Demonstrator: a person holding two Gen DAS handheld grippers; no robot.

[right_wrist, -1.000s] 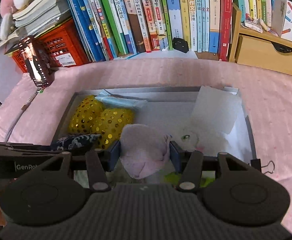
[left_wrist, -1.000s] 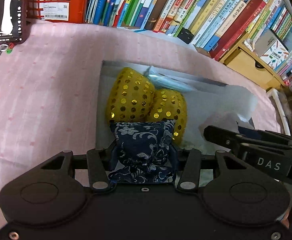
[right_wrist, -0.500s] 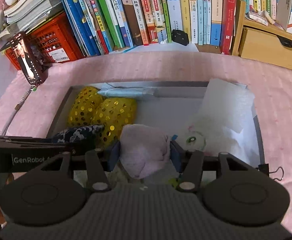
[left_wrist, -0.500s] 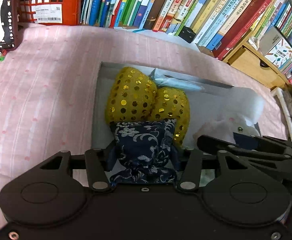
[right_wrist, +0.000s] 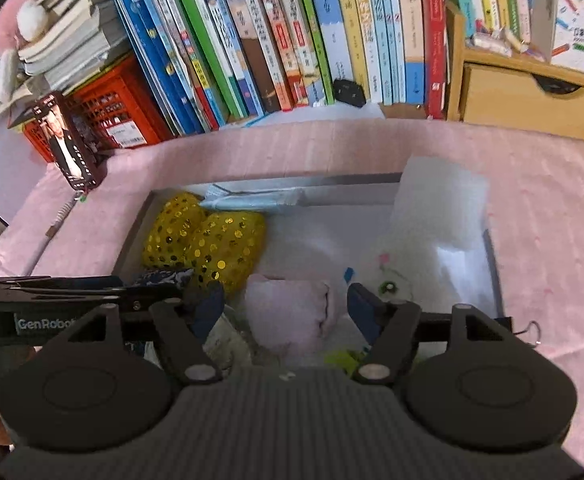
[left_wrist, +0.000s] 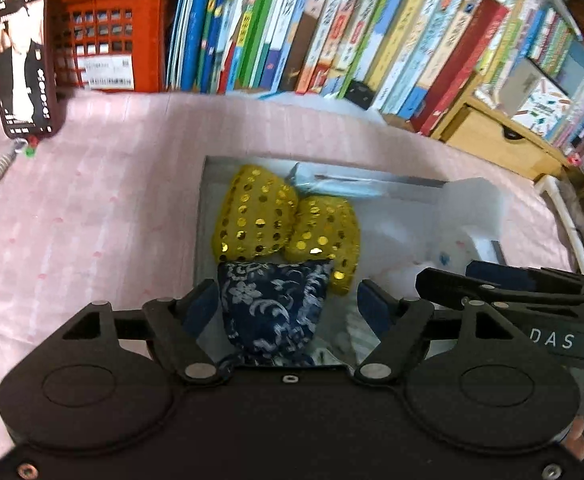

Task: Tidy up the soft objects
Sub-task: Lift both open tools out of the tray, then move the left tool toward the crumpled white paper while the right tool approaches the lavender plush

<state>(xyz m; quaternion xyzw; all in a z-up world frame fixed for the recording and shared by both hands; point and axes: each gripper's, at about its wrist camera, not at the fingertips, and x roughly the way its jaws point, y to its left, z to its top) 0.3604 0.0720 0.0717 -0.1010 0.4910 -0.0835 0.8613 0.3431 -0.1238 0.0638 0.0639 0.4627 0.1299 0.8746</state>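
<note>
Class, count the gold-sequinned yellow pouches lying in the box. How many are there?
2. One yellow pouch lies in the box's far-left corner; the other yellow pouch touches its right side. More may hide under the grippers.

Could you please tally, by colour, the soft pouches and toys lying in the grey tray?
Yellow sequinned pouches: 2
Navy floral brocade pouch: 1
Pale pink plush toy: 1
White plush toy with green eye: 1
Total: 5

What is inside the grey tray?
The grey tray holds two gold sequined pouches, a navy floral pouch, a pink soft item and white foam. Its floor underneath them is hidden.
</note>
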